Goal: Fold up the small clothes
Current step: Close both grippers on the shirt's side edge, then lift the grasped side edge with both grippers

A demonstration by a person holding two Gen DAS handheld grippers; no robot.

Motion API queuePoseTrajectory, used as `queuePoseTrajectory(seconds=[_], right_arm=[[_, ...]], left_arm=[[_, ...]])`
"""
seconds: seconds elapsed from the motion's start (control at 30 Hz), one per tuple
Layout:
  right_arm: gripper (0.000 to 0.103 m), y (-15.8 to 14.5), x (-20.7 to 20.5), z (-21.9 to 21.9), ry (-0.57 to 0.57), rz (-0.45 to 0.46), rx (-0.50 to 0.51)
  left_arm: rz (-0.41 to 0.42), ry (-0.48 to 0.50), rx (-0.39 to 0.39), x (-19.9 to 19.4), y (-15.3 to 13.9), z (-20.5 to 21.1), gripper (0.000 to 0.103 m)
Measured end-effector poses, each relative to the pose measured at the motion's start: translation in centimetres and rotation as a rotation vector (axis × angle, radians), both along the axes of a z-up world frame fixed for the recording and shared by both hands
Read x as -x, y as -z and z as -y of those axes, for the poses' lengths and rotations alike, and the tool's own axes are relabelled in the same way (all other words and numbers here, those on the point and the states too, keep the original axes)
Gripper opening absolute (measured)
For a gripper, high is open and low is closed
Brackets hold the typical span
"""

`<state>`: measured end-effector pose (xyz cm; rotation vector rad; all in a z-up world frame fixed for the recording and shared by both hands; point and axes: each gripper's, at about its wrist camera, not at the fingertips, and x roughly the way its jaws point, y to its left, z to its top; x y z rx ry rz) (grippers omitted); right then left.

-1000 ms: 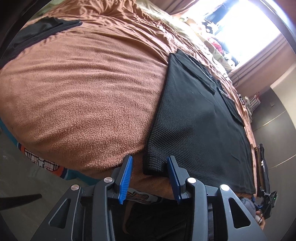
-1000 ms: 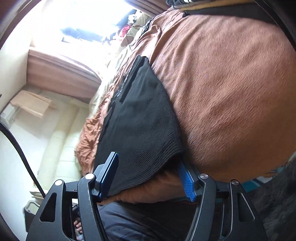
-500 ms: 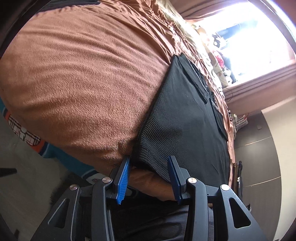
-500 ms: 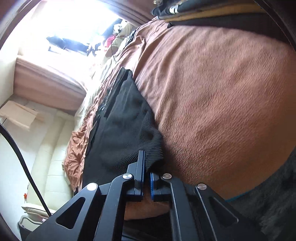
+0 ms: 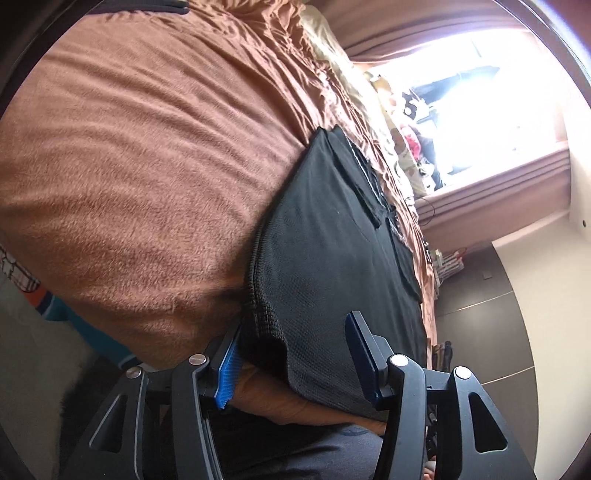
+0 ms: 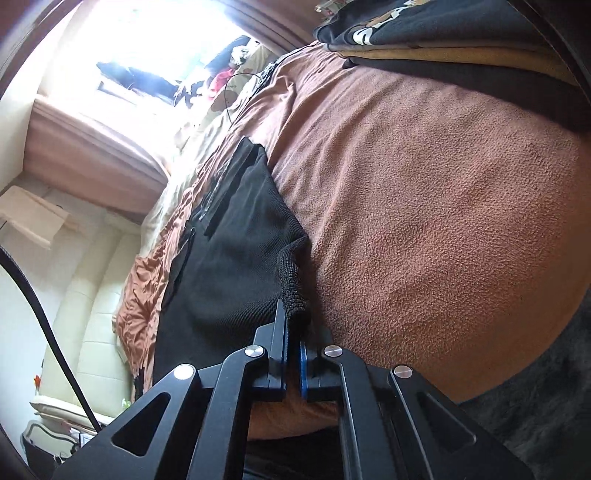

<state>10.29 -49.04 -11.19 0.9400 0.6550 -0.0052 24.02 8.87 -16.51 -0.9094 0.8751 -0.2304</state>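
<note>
Left wrist view: the left gripper [image 5: 295,354] was spread wide at the near edge of the bed [image 5: 147,166], which was covered with a brown blanket. The near left corner of a black garment [image 5: 332,258] lay between its two fingers; the blue pad of the left finger [image 5: 227,373] sat just beside the ribbed hem, and the right finger [image 5: 360,350] rested over the cloth without pinching it. The garment lay flat on the blanket ahead of the gripper, reaching away toward a bright window [image 5: 480,92] at the far right. Its far end showed folded-in parts, the detail of which could not be told. A strip of patterned fabric [image 5: 22,273] showed under the blanket at the far left.

Right wrist view: the right gripper [image 6: 291,332] was pressed together on the near right corner of the garment [image 6: 229,258], with the knit hem bunched and lifted between the pads. The rest of the garment lay flat ahead and to the left of this gripper. Bare blanket filled the space to its right. A stack of dark clothes [image 6: 424,29] lay far ahead and to the right, at the blanket's far edge. A black cable [image 6: 37,314] ran down the left side of the view, beside a pale sofa [image 6: 99,314].
</note>
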Motion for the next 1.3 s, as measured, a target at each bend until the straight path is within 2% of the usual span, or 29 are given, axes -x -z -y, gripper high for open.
queuePoseTrajectory(seconds=[0.3,0.4,0.43,0.47,0.57,0.73,0.9,1.07,1.3], right_arm=[[0.001,0.2,-1.4,-0.1,-0.005,-0.027,0.028],[0.001,0.6,-2.1,0.0,-0.009,-0.051,0.024],[0.002,0.7,-2.3,-0.1,-0.008,-0.059,0.022],[0.002,0.8,-2.5,-0.1,-0.007,-0.062,0.017],[0.002,0.8,-2.8,-0.1,0.002,-0.048,0.006],[0.001,-0.8,-2.5,-0.8,-0.002,-0.015,0.062],[0.0,-2.7,-1.3,-1.1,0.001,0.032,0.039],[0.0,-4.9,0.8,-1.3,-0.017,0.092,0.042],[0.0,-6.3,4.1,-1.0,-0.034,0.14,0.009]], left_arm=[[-0.048,0.02,-0.058,-2.4,0.5,0.8,0.048],[-0.071,0.023,-0.074,-2.6,1.0,0.8,0.038],[-0.078,0.022,-0.08,-2.6,1.1,0.7,0.03],[-0.088,0.019,-0.092,-2.6,1.2,0.6,0.017],[-0.108,0.015,-0.117,-2.7,1.5,0.4,0.005],[-0.085,-0.015,-0.135,-2.0,0.9,-0.5,0.003],[-0.021,-0.017,-0.127,-1.5,-1.0,-1.3,0.003],[0.058,-0.015,-0.086,-0.8,-3.3,-2.0,0.003],[0.139,-0.012,-0.03,0.5,-5.9,-3.0,0.002]])
